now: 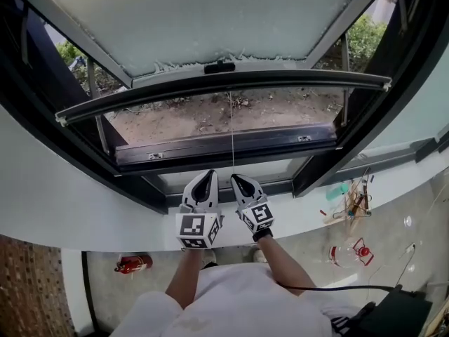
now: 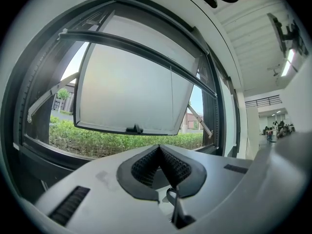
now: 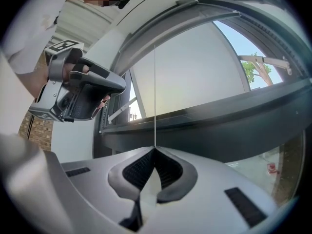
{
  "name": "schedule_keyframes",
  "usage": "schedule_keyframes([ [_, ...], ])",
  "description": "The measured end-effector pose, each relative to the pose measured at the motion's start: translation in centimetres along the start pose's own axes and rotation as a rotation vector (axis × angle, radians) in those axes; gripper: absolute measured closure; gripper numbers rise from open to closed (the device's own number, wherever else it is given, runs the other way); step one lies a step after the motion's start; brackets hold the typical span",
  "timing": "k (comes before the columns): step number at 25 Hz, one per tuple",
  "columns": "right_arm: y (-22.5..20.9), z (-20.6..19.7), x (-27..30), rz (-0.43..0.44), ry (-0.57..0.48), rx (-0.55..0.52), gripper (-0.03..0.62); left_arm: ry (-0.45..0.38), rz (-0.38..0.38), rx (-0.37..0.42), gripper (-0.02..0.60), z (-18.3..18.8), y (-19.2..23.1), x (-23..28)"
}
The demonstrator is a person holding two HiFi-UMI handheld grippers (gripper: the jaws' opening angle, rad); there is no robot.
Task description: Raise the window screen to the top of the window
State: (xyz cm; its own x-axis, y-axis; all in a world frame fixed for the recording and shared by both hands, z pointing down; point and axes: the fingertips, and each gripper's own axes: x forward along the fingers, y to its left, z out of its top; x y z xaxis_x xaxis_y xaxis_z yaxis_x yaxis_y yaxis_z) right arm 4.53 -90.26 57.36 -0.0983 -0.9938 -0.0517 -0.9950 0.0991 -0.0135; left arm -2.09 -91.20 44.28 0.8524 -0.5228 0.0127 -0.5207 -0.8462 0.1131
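The window screen's dark bottom bar (image 1: pixel 224 86) spans the opening, a little above the lower frame (image 1: pixel 224 146). A thin pull cord (image 1: pixel 232 132) hangs from the middle of the bar down to my right gripper (image 1: pixel 238 180). In the right gripper view the cord (image 3: pixel 155 96) runs straight into the right gripper (image 3: pixel 155 148), whose jaws are shut on it. My left gripper (image 1: pixel 208 176) is close beside it on the left, shut with nothing between its pads. In the left gripper view, the left gripper (image 2: pixel 159 147) points at the bar (image 2: pixel 146 52), and the cord (image 2: pixel 170 96) hangs to its right.
The frosted sash (image 1: pixel 196 20) is swung outward, its handle (image 1: pixel 219 67) on the lower edge. A white ledge (image 1: pixel 70 202) runs under the window. On the floor are a red object (image 1: pixel 133 263), a plastic bottle (image 1: pixel 347 253) and a black box (image 1: pixel 396 314).
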Motion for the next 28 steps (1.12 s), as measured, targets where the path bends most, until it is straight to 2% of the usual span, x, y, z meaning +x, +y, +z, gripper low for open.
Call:
schedule_keyframes([
  [11,1.3,5.7,0.6,0.025,-0.124,-0.014,0.592,-0.003,-0.046,0.022,0.580,-0.1,-1.1,0.4],
  [22,0.9,7.2,0.7,0.020,-0.156,-0.010,0.592,-0.002,-0.029,0.015,0.580,-0.2,-0.4,0.8],
  [28,1.2,10.1,0.3,0.024,-0.220,-0.011,0.592,0.005,-0.036,0.013,0.580,-0.3,-0.8,0.9],
])
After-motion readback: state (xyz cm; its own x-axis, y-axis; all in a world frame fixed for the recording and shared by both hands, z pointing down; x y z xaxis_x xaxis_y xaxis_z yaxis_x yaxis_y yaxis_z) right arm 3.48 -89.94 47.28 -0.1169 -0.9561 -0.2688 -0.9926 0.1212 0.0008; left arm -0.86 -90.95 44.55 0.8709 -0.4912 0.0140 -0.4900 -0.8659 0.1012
